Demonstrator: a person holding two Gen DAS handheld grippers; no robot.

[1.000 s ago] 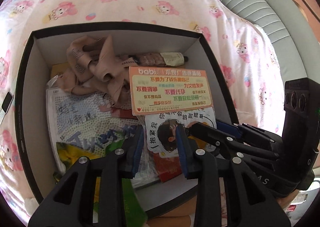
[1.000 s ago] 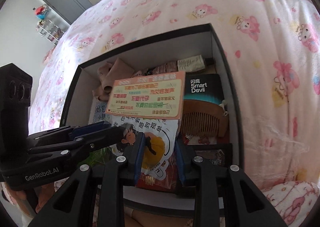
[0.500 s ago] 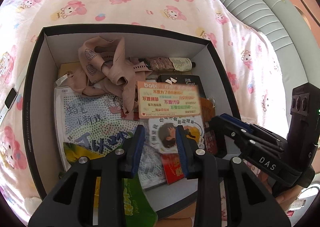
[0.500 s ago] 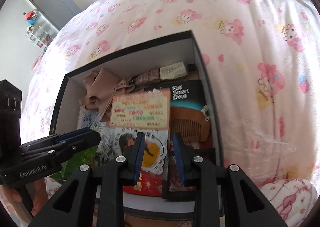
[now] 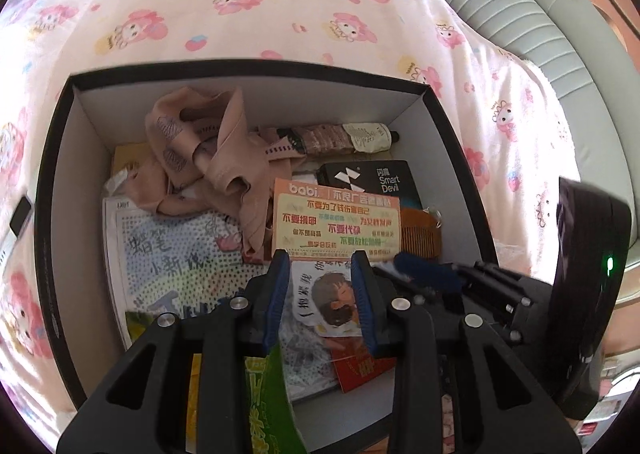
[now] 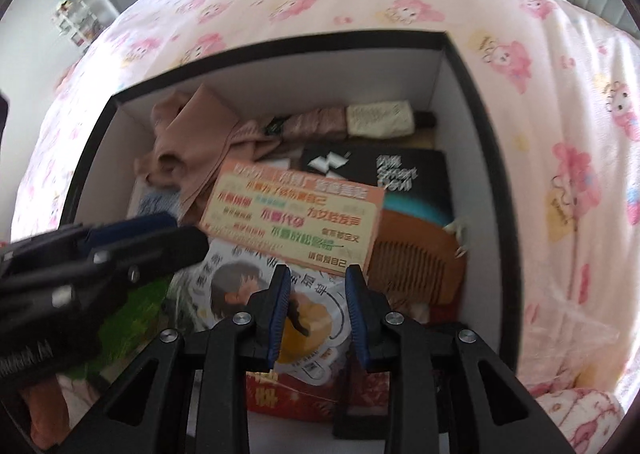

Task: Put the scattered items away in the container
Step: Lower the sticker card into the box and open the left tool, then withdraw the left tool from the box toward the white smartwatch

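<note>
Both grippers, left and right, had withdrawn above the box, fingers parted and empty; the orange card lay inside, tidying apparently finished.

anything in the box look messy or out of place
The orange card lies loose and askew on top of the pile, overlapping the wooden comb and black Smart Devil box. The beige cloth is bunched up, not folded. Nothing looks spilled or damaged, and both grippers are empty.
</note>
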